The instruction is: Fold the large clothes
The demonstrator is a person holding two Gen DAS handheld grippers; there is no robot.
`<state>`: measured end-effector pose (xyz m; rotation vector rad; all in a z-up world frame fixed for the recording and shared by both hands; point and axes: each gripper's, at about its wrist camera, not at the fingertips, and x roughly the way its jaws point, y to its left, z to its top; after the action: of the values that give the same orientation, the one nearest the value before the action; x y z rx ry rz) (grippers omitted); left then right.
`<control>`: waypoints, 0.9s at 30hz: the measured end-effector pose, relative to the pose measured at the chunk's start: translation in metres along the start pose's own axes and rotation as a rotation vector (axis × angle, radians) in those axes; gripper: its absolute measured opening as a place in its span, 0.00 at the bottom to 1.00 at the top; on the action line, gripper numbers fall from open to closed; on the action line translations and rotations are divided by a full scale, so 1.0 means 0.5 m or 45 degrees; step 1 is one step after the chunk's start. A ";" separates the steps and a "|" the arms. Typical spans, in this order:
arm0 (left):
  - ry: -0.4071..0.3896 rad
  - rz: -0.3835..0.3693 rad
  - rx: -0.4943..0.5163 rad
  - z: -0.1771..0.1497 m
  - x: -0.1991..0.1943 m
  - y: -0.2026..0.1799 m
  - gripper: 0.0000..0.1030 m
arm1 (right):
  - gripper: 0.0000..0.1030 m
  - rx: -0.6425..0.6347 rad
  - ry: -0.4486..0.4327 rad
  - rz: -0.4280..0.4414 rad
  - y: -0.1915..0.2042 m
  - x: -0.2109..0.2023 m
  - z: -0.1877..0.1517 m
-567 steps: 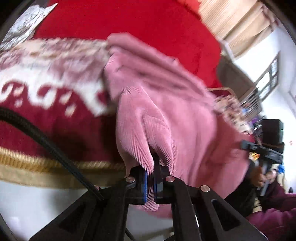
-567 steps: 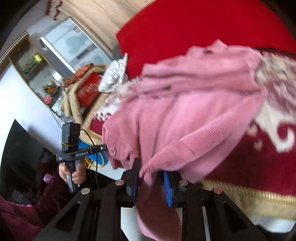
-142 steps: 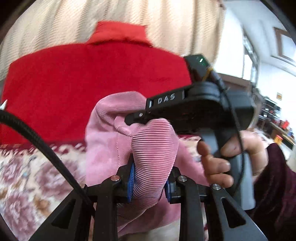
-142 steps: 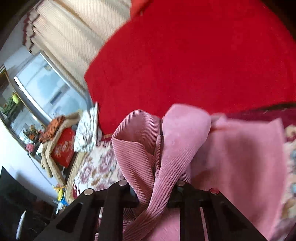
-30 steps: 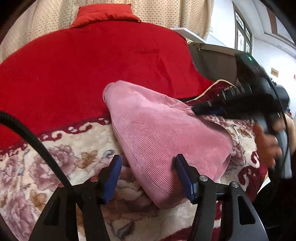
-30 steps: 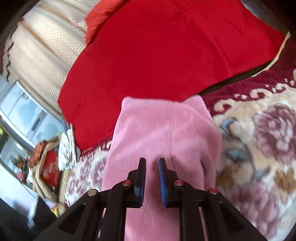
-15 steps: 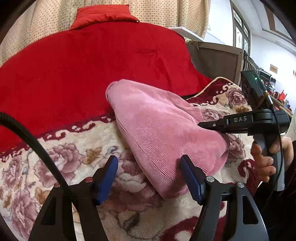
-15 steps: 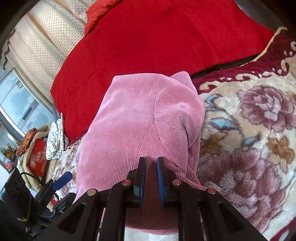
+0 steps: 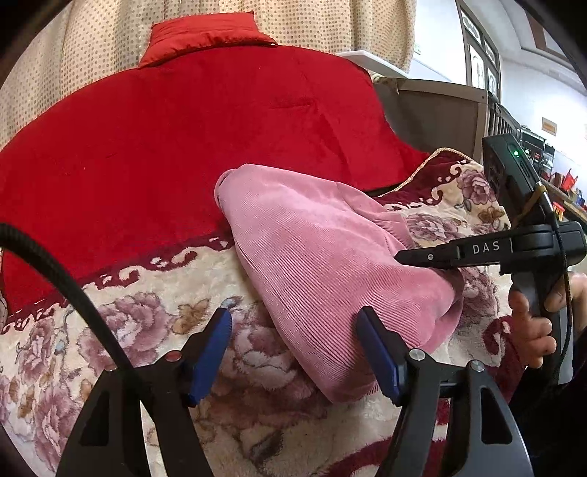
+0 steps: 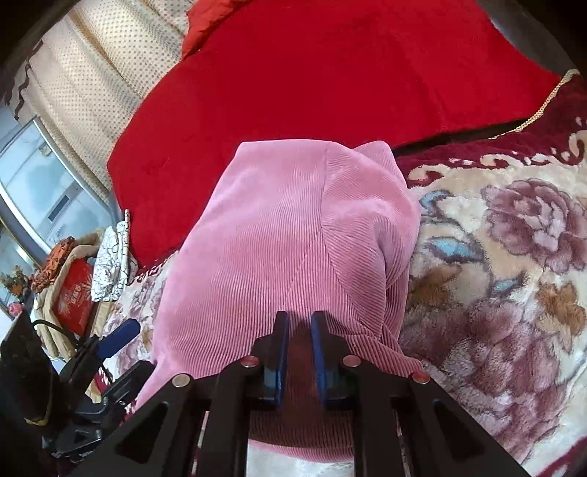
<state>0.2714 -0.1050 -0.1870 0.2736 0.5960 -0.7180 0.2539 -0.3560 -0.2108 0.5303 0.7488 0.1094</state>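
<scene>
A pink corduroy garment [image 9: 323, 264] lies folded into a compact bundle on a floral blanket [image 9: 121, 330]. It also shows in the right wrist view [image 10: 279, 249]. My left gripper [image 9: 293, 330] is open and empty, its blue pads on either side of the bundle's near left edge, a little short of it. My right gripper [image 10: 299, 323] hovers low over the near end of the bundle with its jaws nearly together and nothing between them. It also shows from the side in the left wrist view [image 9: 411, 256], above the bundle's right end.
A red blanket [image 9: 183, 139] covers the back of the bed. Dotted curtains [image 9: 312, 22] hang behind. A wooden headboard [image 9: 440, 110] stands at the right. A cluttered chair with a red box [image 10: 71, 293] stands off the bed's left side.
The garment went from hanging in both grippers to lying folded on the blanket, released. In the last second both grippers drew back a little from the bundle.
</scene>
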 end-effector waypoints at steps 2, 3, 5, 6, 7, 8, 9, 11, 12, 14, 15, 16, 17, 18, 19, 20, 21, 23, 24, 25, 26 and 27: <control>0.004 -0.002 -0.011 0.000 0.002 0.002 0.70 | 0.16 0.001 -0.005 0.006 -0.002 0.001 -0.002; 0.004 0.000 -0.010 0.000 0.002 0.001 0.70 | 0.16 0.003 -0.007 0.009 -0.003 0.000 -0.003; 0.002 0.005 -0.007 -0.001 0.002 0.000 0.70 | 0.16 -0.002 -0.008 0.012 -0.004 -0.001 -0.004; 0.002 0.007 -0.007 -0.001 0.002 0.001 0.71 | 0.16 -0.001 -0.009 0.014 -0.004 0.000 -0.005; 0.002 0.008 -0.008 -0.001 0.002 0.002 0.71 | 0.16 0.001 -0.010 0.016 -0.005 -0.001 -0.005; 0.002 0.010 -0.010 -0.001 0.002 0.002 0.72 | 0.16 0.003 -0.011 0.017 -0.005 -0.002 -0.006; 0.004 0.011 -0.013 -0.001 0.002 0.003 0.73 | 0.16 0.003 -0.012 0.018 -0.006 -0.003 -0.007; 0.011 0.005 -0.033 0.005 0.001 0.009 0.74 | 0.16 0.006 -0.013 0.019 -0.005 -0.003 -0.007; 0.011 -0.006 -0.051 0.010 -0.001 0.013 0.74 | 0.16 0.007 -0.013 0.020 -0.005 -0.003 -0.007; -0.042 -0.032 -0.137 0.025 -0.016 0.040 0.74 | 0.16 0.016 -0.013 0.024 -0.006 -0.003 -0.007; -0.077 -0.038 -0.188 0.031 -0.023 0.055 0.75 | 0.16 0.020 -0.012 0.027 -0.007 -0.003 -0.006; -0.103 -0.032 -0.248 0.036 -0.027 0.073 0.78 | 0.16 0.027 -0.011 0.031 -0.007 -0.003 -0.007; -0.109 -0.011 -0.313 0.039 -0.023 0.092 0.78 | 0.16 0.032 -0.011 0.032 -0.007 -0.003 -0.007; -0.091 0.001 -0.359 0.039 -0.013 0.104 0.78 | 0.16 0.030 -0.011 0.030 -0.006 -0.003 -0.008; -0.050 0.006 -0.389 0.037 0.006 0.112 0.78 | 0.16 0.027 -0.012 0.028 -0.006 -0.003 -0.008; 0.016 0.015 -0.386 0.034 0.032 0.110 0.78 | 0.16 0.024 -0.011 0.026 -0.005 -0.003 -0.008; 0.093 0.037 -0.355 0.029 0.062 0.099 0.78 | 0.16 0.022 -0.009 0.026 -0.004 -0.004 -0.007; 0.089 0.096 -0.290 0.024 0.079 0.072 0.78 | 0.16 0.026 0.004 0.025 -0.004 -0.007 -0.002; 0.061 0.110 -0.250 0.029 0.072 0.064 0.78 | 0.15 0.040 0.012 0.025 -0.004 -0.011 0.004; 0.048 0.111 -0.230 0.031 0.068 0.060 0.78 | 0.17 0.053 0.006 0.020 -0.002 -0.018 0.011; 0.046 0.110 -0.229 0.031 0.068 0.061 0.78 | 0.17 0.056 -0.005 0.022 0.000 -0.023 0.018; 0.051 0.110 -0.238 0.029 0.070 0.062 0.78 | 0.17 0.056 -0.024 0.031 0.005 -0.030 0.026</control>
<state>0.3197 -0.1073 -0.1952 0.1396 0.6811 -0.5704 0.2521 -0.3635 -0.1922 0.5821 0.7280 0.1106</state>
